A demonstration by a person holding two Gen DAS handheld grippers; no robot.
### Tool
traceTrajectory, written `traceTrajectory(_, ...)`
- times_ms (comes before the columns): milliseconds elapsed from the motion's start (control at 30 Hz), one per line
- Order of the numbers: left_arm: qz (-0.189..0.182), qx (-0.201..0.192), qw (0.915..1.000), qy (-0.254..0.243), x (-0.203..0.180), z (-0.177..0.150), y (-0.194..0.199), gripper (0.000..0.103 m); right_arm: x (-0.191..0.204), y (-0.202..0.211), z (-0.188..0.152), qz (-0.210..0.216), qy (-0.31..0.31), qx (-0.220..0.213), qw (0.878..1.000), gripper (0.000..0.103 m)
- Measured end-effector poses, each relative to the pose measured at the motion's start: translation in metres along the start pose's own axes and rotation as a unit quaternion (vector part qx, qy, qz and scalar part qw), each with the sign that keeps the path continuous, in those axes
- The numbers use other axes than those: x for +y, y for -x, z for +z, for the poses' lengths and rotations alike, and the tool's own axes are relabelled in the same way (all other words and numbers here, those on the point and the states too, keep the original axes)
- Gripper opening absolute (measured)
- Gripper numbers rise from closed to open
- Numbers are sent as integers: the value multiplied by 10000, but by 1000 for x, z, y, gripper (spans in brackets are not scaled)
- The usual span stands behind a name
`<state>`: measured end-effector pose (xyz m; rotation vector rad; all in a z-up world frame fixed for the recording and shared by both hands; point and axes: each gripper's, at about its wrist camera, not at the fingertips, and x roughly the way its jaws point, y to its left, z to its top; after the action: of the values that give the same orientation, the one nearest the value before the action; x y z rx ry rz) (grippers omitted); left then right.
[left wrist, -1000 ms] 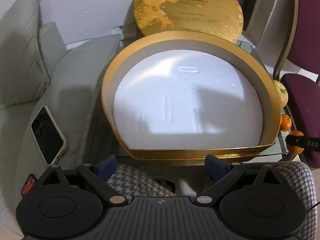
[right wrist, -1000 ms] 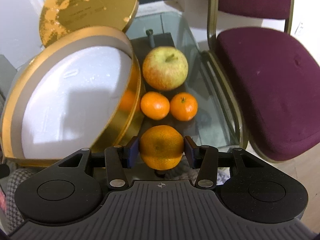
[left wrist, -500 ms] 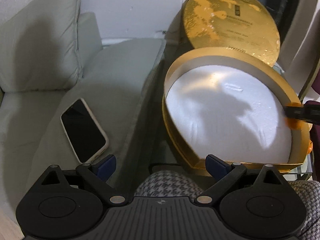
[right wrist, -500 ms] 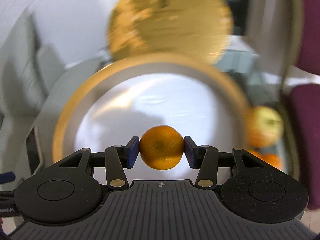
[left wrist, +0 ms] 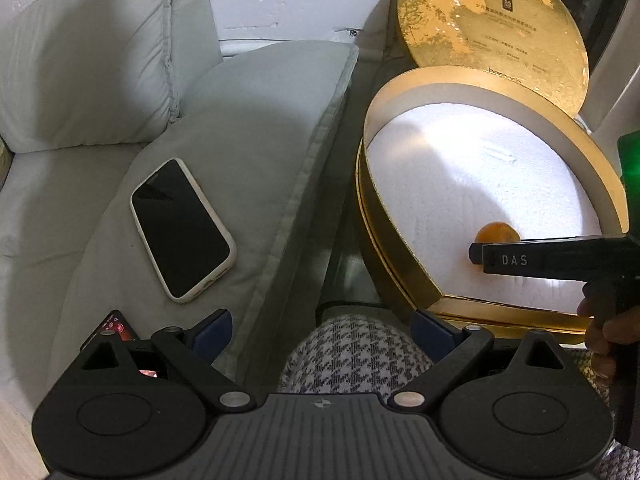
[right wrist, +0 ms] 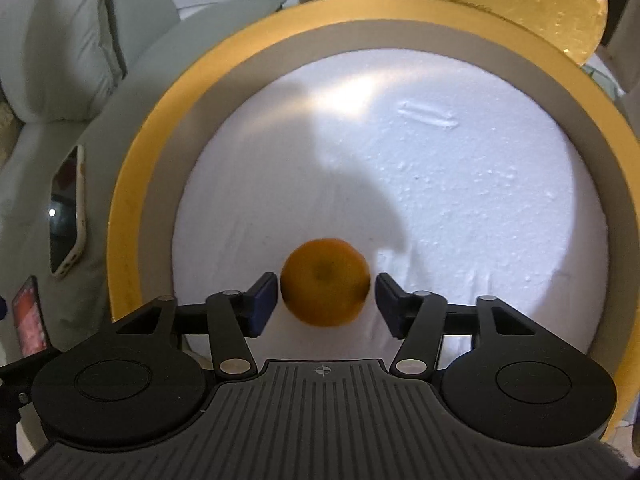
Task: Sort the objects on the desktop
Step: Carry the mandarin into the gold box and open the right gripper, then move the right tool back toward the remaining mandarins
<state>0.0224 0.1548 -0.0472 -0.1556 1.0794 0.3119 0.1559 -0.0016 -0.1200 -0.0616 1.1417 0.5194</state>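
A round gold box (right wrist: pixel 140 200) with a white foam floor fills the right wrist view. A small orange (right wrist: pixel 325 282) sits low inside it, slightly blurred, between the fingers of my right gripper (right wrist: pixel 324 300). The jaws stand open, with a thin gap on each side of the fruit. In the left wrist view the same orange (left wrist: pixel 497 232) shows just behind the right gripper (left wrist: pixel 480 254), which reaches in from the right over the gold box (left wrist: pixel 384 216). My left gripper (left wrist: pixel 320 330) is open with nothing in it, above a houndstooth-clad knee.
The gold lid (left wrist: pixel 492 20) leans upright behind the box. A black phone in a cream case (left wrist: pixel 182 230) lies on the grey sofa cushion to the left. A second phone with a red screen (left wrist: pixel 116 326) lies by the left finger. A person's hand (left wrist: pixel 604 340) holds the right gripper.
My right gripper carried the orange from the glass table over into the gold box and opened off it. The left gripper swung left, bringing the sofa and phone into view.
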Motion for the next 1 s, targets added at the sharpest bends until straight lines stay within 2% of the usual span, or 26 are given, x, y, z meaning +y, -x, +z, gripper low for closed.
traceTrajectory(200,17,-92,9997,-236,-17,-7,17,97,-24,61,-20,111,-381,-409,9984,67)
traceTrajectory(467,-62,-282,9965,-786,-60,-19,43,97,-56,147,-84,57,-947,-874,9916,69)
traceTrajectory(733,69,-356,9899,-1373,-101,-31,57,98,-90,171,-142,54,-1579,-989,9825,71)
traceTrajectory(1000,235,-569,9795,-1917,-131,-35,74,98,-110,184,-159,170,-1920,-1202,9739,73)
